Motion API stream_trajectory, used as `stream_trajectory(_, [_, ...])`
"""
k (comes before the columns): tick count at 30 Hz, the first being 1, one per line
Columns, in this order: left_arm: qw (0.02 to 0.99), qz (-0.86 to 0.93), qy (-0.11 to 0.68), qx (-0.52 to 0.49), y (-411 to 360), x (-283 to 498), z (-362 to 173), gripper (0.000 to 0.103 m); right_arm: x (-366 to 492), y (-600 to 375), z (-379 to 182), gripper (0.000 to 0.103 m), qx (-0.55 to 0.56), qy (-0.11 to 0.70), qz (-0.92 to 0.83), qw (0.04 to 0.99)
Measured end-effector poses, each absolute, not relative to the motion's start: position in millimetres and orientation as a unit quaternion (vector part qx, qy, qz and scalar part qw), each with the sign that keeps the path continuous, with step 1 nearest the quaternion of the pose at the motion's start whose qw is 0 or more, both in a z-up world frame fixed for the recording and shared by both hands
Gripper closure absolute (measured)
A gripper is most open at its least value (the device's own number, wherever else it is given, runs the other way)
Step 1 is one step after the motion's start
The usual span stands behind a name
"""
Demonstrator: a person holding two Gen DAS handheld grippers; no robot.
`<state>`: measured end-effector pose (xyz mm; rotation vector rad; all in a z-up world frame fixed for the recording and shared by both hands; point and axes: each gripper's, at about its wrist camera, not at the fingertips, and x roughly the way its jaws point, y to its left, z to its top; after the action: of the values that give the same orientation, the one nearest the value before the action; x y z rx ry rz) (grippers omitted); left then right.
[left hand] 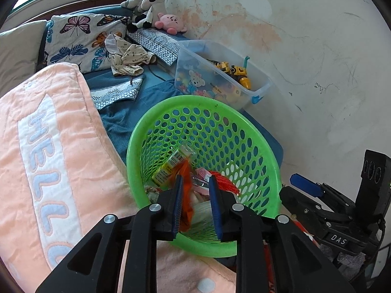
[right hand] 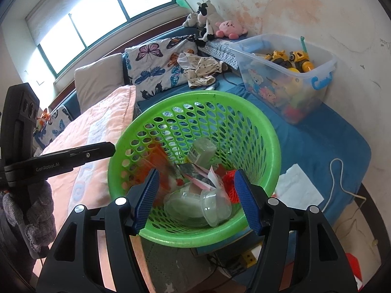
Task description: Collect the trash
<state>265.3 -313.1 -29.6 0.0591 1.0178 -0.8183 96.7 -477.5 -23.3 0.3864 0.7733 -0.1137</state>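
Two tongs, left (left hand: 195, 195) and right (right hand: 195, 195) both spread, above one green basket (left hand: 244, 127) of wrappers.

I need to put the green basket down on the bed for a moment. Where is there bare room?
The blue sheet is bare between the green basket, the clear toy bin and the white paper. Toward the butterfly pillow it is crowded with crumpled clothing and the pink blanket.

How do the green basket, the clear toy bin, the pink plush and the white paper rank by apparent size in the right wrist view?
1. Green basket, though it is nearest the camera.
2. Toy bin.
3. White paper.
4. Pink plush, farthest away, so its true rank against the paper is unsure.
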Motion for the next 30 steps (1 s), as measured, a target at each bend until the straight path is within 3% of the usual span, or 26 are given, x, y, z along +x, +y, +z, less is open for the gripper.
stream_trajectory(6, [0.792, -0.381, 0.477, 0.021, -305, 261, -33, 0.082, 93, -472, -22, 0.036, 0.188, 0.374, -0.052, 0.907])
stream_trajectory(8, [0.793, -0.379, 0.476, 0.019, -301, 259, -31, 0.078, 91, -471, -23, 0.034, 0.189, 0.373, -0.051, 0.907])
stream_trajectory(10, [0.797, -0.375, 0.473, 0.018, -294, 256, -29, 0.064, 90, -469, -23, 0.032, 0.188, 0.373, -0.051, 0.907])
stream_trajectory(12, [0.804, -0.369, 0.466, 0.016, -286, 253, -26, 0.057, 87, -466, -22, 0.030, 0.187, 0.371, -0.051, 0.908])
stream_trajectory(22, [0.829, -0.336, 0.446, 0.017, -244, 240, -15, 0.043, 79, -442, -19, 0.023, 0.167, 0.370, -0.042, 0.913])
stream_trajectory(28, [0.853, -0.310, 0.418, 0.032, -217, 224, -2, 0.024, 75, -420, -14, 0.016, 0.136, 0.368, -0.040, 0.919])
stream_trajectory(30, [0.862, -0.301, 0.407, 0.040, -208, 218, 2, 0.023, 74, -412, -12, 0.014, 0.122, 0.368, -0.040, 0.921])
